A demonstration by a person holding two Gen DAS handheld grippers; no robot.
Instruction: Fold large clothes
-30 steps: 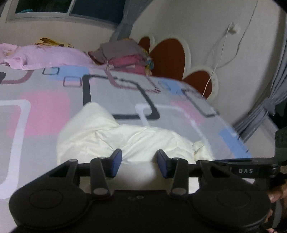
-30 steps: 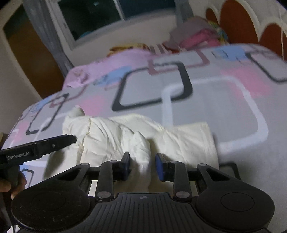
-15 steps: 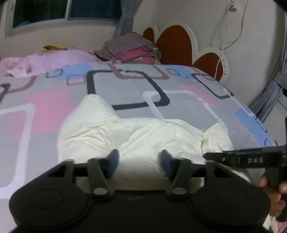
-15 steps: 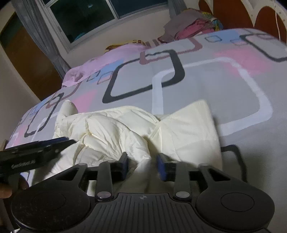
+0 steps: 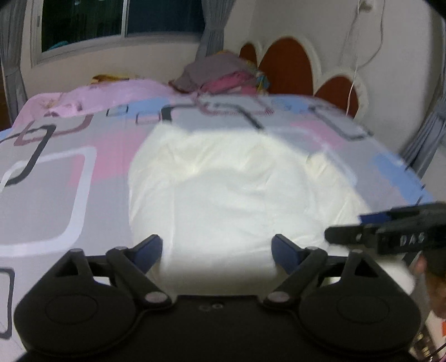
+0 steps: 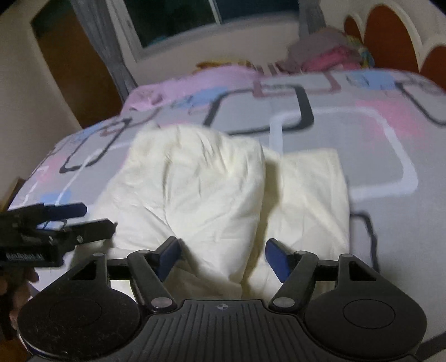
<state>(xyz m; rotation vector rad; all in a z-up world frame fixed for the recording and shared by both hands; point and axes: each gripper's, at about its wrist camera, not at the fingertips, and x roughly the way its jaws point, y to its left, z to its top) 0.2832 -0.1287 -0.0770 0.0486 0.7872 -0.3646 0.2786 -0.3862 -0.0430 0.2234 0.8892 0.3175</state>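
A cream-white padded garment (image 5: 228, 189) lies folded and bunched on the patterned bed sheet (image 5: 55, 189). It also shows in the right wrist view (image 6: 211, 195), with one puffy fold lying over a flatter part. My left gripper (image 5: 217, 249) is open, its blue-padded fingers apart over the garment's near edge and holding nothing. My right gripper (image 6: 221, 257) is open too, above the garment's near edge and empty. Each gripper shows from the side in the other's view, the right one (image 5: 390, 231) and the left one (image 6: 55, 222).
A pile of folded clothes (image 5: 223, 75) sits at the bed's far end by the red and white headboard (image 5: 287, 66). A pink blanket (image 5: 111, 94) lies along the far left. A window (image 5: 111, 22) and curtains stand behind. The bed's edge drops away at the right.
Both grippers have opened wide. The garment now lies spread flatter and wider on the sheet, and both views have shifted and are blurred by motion.
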